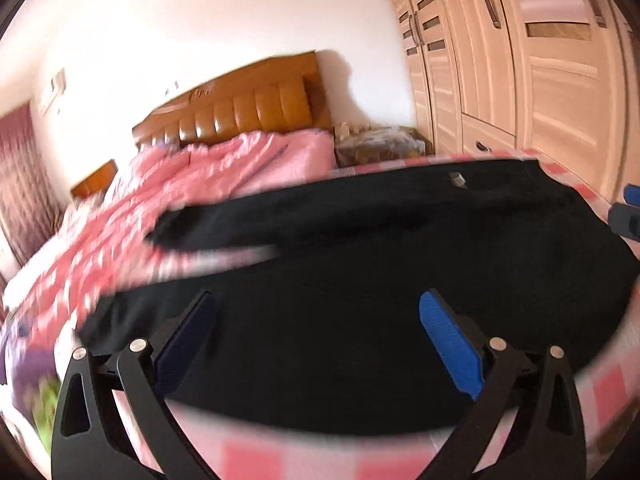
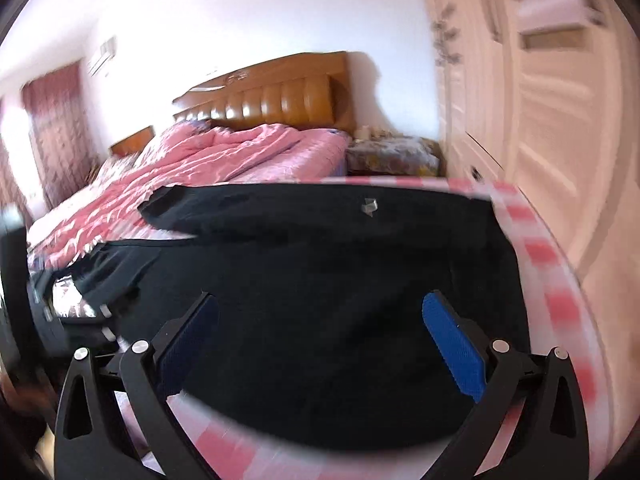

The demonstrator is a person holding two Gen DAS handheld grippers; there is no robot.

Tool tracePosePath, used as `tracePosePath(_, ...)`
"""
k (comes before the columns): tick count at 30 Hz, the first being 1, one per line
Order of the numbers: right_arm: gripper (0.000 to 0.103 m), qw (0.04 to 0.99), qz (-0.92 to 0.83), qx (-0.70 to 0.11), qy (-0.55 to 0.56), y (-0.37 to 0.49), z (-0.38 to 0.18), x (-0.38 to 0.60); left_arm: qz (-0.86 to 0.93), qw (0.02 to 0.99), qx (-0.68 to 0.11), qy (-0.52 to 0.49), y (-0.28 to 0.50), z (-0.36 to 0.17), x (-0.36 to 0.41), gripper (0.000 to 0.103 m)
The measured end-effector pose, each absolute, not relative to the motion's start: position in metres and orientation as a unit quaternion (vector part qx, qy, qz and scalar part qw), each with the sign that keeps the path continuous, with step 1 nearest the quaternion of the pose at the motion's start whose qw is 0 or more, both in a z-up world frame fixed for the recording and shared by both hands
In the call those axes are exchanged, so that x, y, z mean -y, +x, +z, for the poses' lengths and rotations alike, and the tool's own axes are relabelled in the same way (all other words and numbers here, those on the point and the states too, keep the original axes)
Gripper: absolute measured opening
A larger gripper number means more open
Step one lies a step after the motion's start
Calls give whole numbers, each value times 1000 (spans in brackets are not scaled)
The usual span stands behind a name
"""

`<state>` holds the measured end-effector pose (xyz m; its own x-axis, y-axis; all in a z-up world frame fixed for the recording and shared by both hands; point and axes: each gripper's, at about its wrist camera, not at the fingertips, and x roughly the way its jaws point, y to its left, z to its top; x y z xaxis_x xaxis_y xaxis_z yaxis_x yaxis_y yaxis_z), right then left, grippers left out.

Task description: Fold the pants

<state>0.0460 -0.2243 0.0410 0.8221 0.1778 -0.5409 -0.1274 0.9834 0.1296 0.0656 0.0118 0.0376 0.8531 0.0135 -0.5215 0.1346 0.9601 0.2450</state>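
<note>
Black pants (image 1: 360, 280) lie spread on a pink-and-white checked cloth (image 1: 248, 456), with one leg (image 1: 224, 224) reaching left toward the bed. A small grey tag (image 1: 456, 179) shows near their far edge. My left gripper (image 1: 316, 308) is open and empty, just above the pants' near part. My right gripper (image 2: 320, 308) is open and empty too, over the pants (image 2: 340, 300) and their tag (image 2: 370, 206). The right gripper's blue tips show at the right edge of the left wrist view (image 1: 628, 216). The left gripper shows dark and blurred at the left edge of the right wrist view (image 2: 24, 280).
A bed with a pink quilt (image 1: 208, 168) and brown headboard (image 1: 248, 104) lies behind. A cluttered bedside stand (image 1: 380, 144) sits beside it. Wardrobe doors (image 1: 540, 60) fill the right. The checked cloth's edge (image 2: 560, 280) curves on the right. Both views are motion-blurred.
</note>
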Motion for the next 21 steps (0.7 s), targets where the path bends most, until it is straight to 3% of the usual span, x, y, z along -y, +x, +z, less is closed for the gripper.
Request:
tracePosePath(4,99,930,129,-345,-2,156,36,242,-108,922,-353,118,188,52,-20,102)
tracePosePath(10,99,890,121,-438,41,311,10,292,-208,863,-447,108,333,39,-22,102)
tracePosePath(13,99,880,131,-456,33,359,-6,306,-241,846,-467,91,382,28,-25,98)
tracePosePath(15,99,877,129,-463,-15,388,-17,309,-250,837,-481,74,408,19,-25,87)
tracePosePath(21,99,851,178,-491,-54,431,-46,314,-306,818,-461,159,467,2,-14,87)
